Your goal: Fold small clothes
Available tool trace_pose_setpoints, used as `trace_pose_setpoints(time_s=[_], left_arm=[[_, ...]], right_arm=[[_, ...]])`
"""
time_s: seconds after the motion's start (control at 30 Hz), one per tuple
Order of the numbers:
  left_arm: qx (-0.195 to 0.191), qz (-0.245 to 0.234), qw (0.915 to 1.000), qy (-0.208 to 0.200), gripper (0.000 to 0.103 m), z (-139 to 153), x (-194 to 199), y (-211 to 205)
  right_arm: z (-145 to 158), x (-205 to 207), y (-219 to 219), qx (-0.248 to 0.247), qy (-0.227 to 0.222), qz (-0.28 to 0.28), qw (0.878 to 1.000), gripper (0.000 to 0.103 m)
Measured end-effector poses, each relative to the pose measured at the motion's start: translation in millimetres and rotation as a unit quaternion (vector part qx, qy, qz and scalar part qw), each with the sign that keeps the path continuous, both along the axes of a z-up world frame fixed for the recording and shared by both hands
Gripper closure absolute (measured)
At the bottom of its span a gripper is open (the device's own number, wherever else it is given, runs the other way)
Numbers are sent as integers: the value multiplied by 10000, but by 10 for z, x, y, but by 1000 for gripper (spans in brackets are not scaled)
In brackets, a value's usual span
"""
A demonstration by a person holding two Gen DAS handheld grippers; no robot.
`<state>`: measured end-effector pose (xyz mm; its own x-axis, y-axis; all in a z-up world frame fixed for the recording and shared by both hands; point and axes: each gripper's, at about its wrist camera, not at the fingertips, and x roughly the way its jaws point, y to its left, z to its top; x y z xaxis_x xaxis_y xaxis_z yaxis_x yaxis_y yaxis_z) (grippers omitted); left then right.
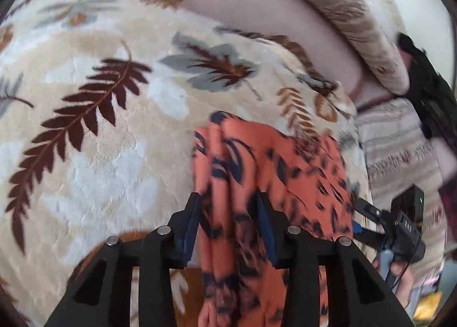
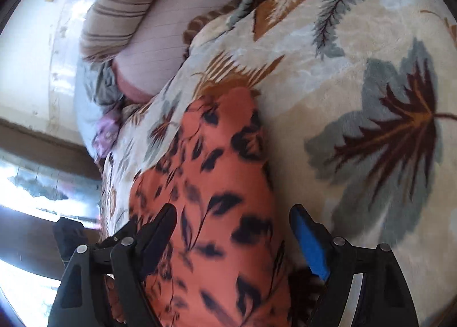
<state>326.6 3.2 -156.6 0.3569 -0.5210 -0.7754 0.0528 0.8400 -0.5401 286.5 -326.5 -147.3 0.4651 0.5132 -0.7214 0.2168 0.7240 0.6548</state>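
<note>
I am working over a plush leaf-print blanket that is covering the whole bed surface, with a striped pillow lying along its far edge. On the blanket, the orange garment with dark leaf marks is lying bunched lengthwise, running from near the pillow end back under both tools.

I am judging this cloth to be thin, light and very limp: it is gathering into soft vertical pleats and sagging wherever nothing is supporting it. It looks smooth, so it may be inclined to slide between the pads, and the fleecy blanket beneath may be dragging at it when I am pulling it flat. I would take hold at a hem or corner, through a single layer, rather than in the middle of the bundle, where several folds would come up together.

The left gripper is sitting with its fingers spread, a band of pleated fabric running between them; the blue pads are not pressing it as far as I can see. The right gripper is likewise wide apart, straddling a broad stretch of the garment, one blue pad standing just off its edge. In the left view, the right tool is showing beside the cloth, blurred.

Folding proper is not yet looking begun; the piece is needing spreading first.
</note>
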Motion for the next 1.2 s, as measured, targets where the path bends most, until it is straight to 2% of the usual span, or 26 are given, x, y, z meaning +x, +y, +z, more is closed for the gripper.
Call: trace_pose_setpoints(time_s=[0.03, 0.07, 0.13, 0.2, 0.23, 0.27, 0.3, 0.33, 0.4, 0.47, 0.57, 0.63, 0.7, 0.73, 0.8, 0.83, 0.93, 0.97, 1.0, 1.03, 1.07, 1.13, 1.17, 1.2], left_arm=[[-12, 56, 9999, 150, 64, -92, 57, 26], [-124, 74, 9996, 241, 68, -172, 103, 35], [-155, 106, 9997, 137, 68, -160, 122, 37], [152, 58, 9998, -114, 66, -43, 44, -22], [399, 57, 9989, -234, 65, 35, -16, -36], [660, 81, 9973, -316, 53, 123, -96, -44], [771, 60, 9960, -445, 42, 220, -198, -52], [822, -14, 9947, -616, 39, 311, -312, -55], [1173, -238, 9877, -1002, 36, 476, -637, -85], [1555, -427, 9793, -1222, 34, 554, -914, -160], [1673, -428, 9774, -1222, 34, 491, -1228, -175], [1923, -428, 9749, -1041, 34, 377, -1319, -205], [1973, -410, 9761, -810, 34, 323, -1411, -177], [1964, -335, 9763, -840, 34, 350, -1470, -149], [1930, -211, 9755, -1033, 34, 456, -1622, -93], [1952, -149, 9747, -1080, 34, 497, -1672, -81], [1933, -17, 9743, -1154, 34, 621, -1833, -52], [1938, 13, 9740, -1170, 34, 664, -1882, -46], [1925, 27, 9739, -1199, 34, 707, -1931, -37], [1889, 30, 9742, -1237, 33, 756, -1986, -24], [1883, 47, 9739, -1267, 31, 800, -2037, -8], [1945, 147, 9704, -1425, 26, 895, -2165, 30], [1994, 200, 9679, -1517, 19, 919, -2202, 38], [2057, 272, 9653, -1585, 18, 944, -2252, 46]], right_arm=[[-11, 63, 15, -39, -53, 80, 9999, 51], [-44, 133, 72, -235, 59, 249, 9994, 67], [-70, 221, 138, -569, 111, 443, 9973, 69], [-5, 218, 144, -730, 55, 439, 9964, 69], [54, 174, 158, -844, -31, 417, 9956, 65], [113, 109, 186, -929, -90, 387, 9949, 64], [162, 45, 223, -947, -127, 379, 9947, 48], [256, -81, 257, -863, -291, 389, 9951, 34], [446, -355, 371, -833, -646, 522, 9931, 34], [544, -627, 533, -1003, -749, 789, 9890, 34], [442, -942, 661, -1050, -539, 969, 9883, 34], [284, -1019, 747, -1303, -230, 1235, 9835, 37], [323, -1073, 759, -1423, -76, 1057, 9841, 37], [433, -1132, 770, -1437, -159, 958, 9849, 34], [695, -1261, 839, -1397, -612, 893, 9843, 32], [767, -1299, 877, -1461, -763, 893, 9823, 23], [758, -1311, 974, -1712, -929, 846, 9772, 17], [673, -1270, 1001, -1675, -880, 895, 9779, 17], [514, -1210, 972, -1554, -608, 952, 9814, 17], [325, -1152, 940, -1460, -56, 892, 9852, 17], [284, -1170, 885, -1457, 123, 719, 9866, 17], [459, -1326, 887, -1425, -211, 636, 9875, 17], [569, -1418, 935, -1500, -323, 730, 9855, 17], [646, -1494, 976, -1623, -406, 796, 9827, 17]])
